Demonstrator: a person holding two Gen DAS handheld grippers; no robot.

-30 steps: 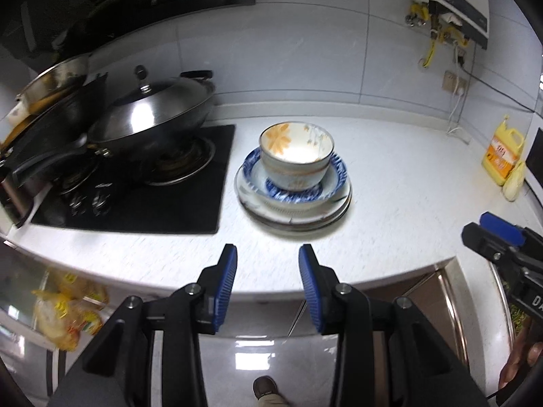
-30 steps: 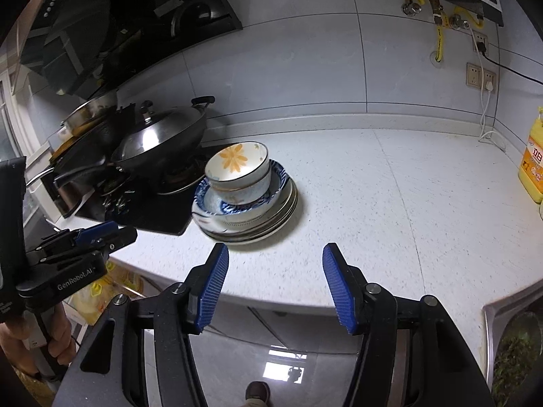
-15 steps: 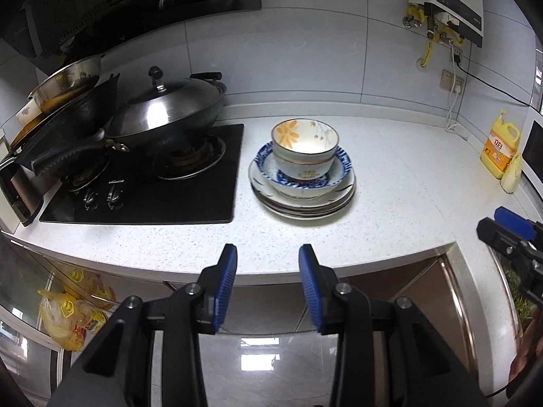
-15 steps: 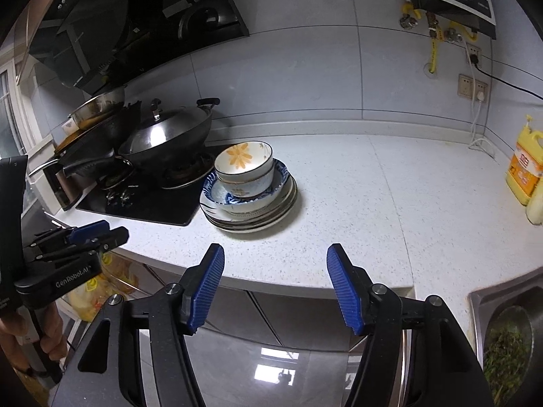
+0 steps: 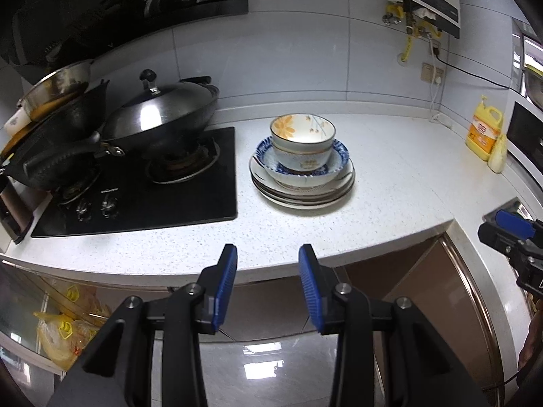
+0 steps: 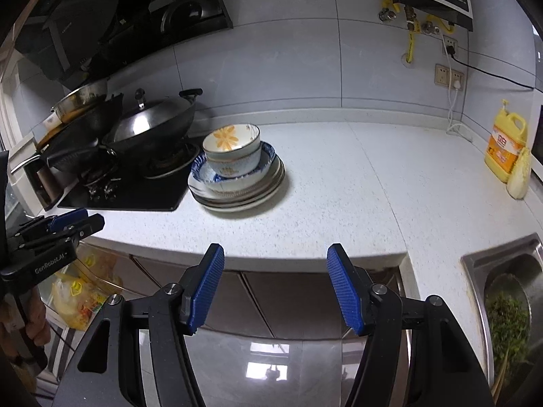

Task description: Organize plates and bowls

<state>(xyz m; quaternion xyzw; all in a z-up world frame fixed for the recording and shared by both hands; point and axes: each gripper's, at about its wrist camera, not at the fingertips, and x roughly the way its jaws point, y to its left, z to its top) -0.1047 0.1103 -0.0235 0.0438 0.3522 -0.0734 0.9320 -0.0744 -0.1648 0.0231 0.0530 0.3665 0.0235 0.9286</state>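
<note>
Both grippers have backed away from the counter since a second ago, so the dish pile looks smaller and farther off now. Left gripper point(image 5: 267, 271) holds nothing and its blue pads sit fairly close together. Right gripper point(image 6: 275, 283) also holds nothing, and its pads are spread wider apart. Up at about 12 o'clock from the left gripper stands the flower bowl point(image 5: 302, 140), sitting in a blue-rimmed bowl point(image 5: 334, 161), which sits on a stack of plates point(image 5: 302, 191) on the white counter point(image 5: 390, 183). From the right gripper the pile is at about 11 o'clock. The black wok with a lid point(image 5: 159, 115) is just beside the pile, at its 9 o'clock. I think the pile is already tidy, or it is about to be picked apart. If a gripper grabs only the top bowl by its thin rim, the bowl could slip, or the bowl under it could tip and slide off the plates. A push from the right could knock the pile into the stove point(image 5: 135, 196). Only the right view shows the sink point(image 6: 502, 271) with green leaves point(image 6: 507, 322) in it. The left view shows the cupboard doors below the counter more clearly.
</note>
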